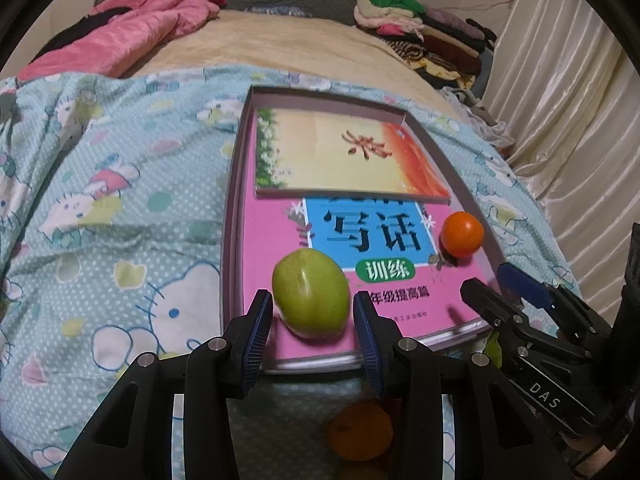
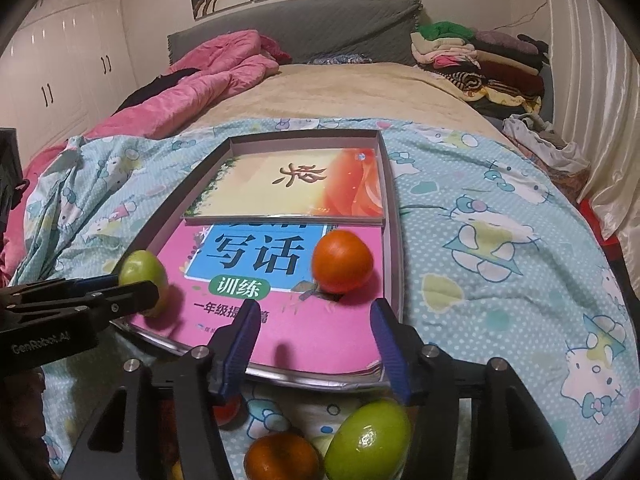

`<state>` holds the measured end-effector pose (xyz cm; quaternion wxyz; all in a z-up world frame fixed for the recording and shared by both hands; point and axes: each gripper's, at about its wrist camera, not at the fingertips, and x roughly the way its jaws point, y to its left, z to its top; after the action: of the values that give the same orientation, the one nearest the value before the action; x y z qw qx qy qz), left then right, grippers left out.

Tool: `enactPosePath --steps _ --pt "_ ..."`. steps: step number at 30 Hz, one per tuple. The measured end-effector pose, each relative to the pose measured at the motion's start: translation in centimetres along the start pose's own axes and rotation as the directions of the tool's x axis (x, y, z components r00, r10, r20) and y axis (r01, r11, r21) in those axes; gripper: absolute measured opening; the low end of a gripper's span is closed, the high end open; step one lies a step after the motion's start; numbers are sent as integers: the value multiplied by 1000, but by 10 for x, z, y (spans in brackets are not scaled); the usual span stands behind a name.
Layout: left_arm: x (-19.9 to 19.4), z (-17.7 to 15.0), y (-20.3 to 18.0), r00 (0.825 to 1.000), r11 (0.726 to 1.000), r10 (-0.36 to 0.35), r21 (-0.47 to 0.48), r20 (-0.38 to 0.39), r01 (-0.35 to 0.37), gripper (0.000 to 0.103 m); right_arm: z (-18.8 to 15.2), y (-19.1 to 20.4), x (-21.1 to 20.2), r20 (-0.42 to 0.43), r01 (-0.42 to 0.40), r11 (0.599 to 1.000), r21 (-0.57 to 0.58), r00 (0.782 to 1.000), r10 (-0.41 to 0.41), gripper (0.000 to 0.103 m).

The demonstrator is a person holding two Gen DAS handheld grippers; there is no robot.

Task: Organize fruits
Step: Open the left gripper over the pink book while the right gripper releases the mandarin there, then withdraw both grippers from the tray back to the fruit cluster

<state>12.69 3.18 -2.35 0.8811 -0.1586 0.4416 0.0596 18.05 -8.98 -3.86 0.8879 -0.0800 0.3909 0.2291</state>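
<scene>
Left gripper (image 1: 313,320): green fruit (image 1: 310,293) is flanked on the pink book (image 1: 400,300), pads seemingly just clear | Right gripper (image 2: 316,338): jaws parted, nothing held | Orange fruit (image 2: 342,261): rests just beyond, at the tray's (image 2: 394,248) right.

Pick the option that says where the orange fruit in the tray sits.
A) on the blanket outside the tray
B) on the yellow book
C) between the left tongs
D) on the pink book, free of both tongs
D: the orange fruit rests on the pink book, ahead of the open right tongs, untouched.
</scene>
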Motion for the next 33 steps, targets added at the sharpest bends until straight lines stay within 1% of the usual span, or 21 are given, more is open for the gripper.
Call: enactPosePath --steps 2,5,8,11,15,19,21,24,25,26,27,28,33 --pt "-4 1 -2 1000 1000 -4 10 18 4 43 0 -1 0 0 3 1000 6 1000 -3 57" --pt "-6 1 -3 1000 1000 -7 14 25 6 44 0 -1 -1 5 4 1000 7 1000 -4 58" --pt "-8 1 -2 999 1000 -11 9 35 11 50 1 -1 -2 13 3 1000 6 1000 -4 60" --pt "-13 2 -1 998 1000 -16 5 56 16 53 1 -1 -3 19 2 1000 10 1000 -2 60" --pt "-18 3 0 997 1000 -24 2 80 24 63 2 -1 -5 26 -3 1000 12 1000 3 61" --pt "-21 3 1 996 1000 -26 -3 90 27 65 3 -1 -8 40 -13 1000 16 999 12 64" --pt "-22 3 2 996 1000 -26 -7 89 27 69 4 -1 -10 49 -15 1000 20 999 14 66" --pt "-24 4 3 995 1000 -21 -16 93 22 70 5 -2 -13 60 -21 999 26 998 20 69" --pt "-25 4 3 995 1000 -22 -18 94 24 72 5 -2 -14 66 -23 999 27 998 21 70" --pt "-26 3 4 995 999 -24 -22 96 27 76 6 -2 -16 73 -22 999 28 997 20 70" --pt "-28 3 5 995 999 -27 -26 97 30 77 6 -2 -18 82 -23 999 28 996 20 72" --pt "-28 3 6 995 999 -28 -28 97 31 77 7 -2 -19 89 -25 999 29 996 22 75" --pt "-34 2 8 994 999 -26 -35 104 30 78 10 -4 -31 147 -24 999 38 989 18 78"
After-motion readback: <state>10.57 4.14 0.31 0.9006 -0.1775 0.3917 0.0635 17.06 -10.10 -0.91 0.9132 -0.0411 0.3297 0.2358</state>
